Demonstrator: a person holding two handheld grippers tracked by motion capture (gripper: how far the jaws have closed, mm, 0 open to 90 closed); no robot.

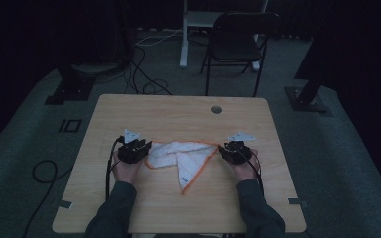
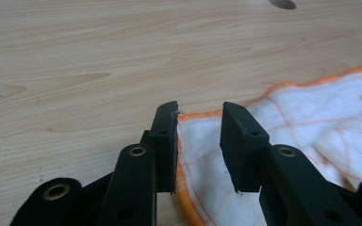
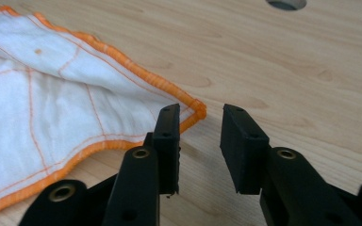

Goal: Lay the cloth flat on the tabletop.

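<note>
**Cloth, wood and matt black plastic**

The cloth is white woven fabric, soft and slightly rumpled, with thin orange stitched lines and a thick orange overlocked hem. The table is pale wood-grain laminate, smooth with a low sheen. The left gripper and right gripper look matt black plastic, with brass-coloured metal eyelets.

place: dim lab | wooden table | floor cables | folding chair
</note>
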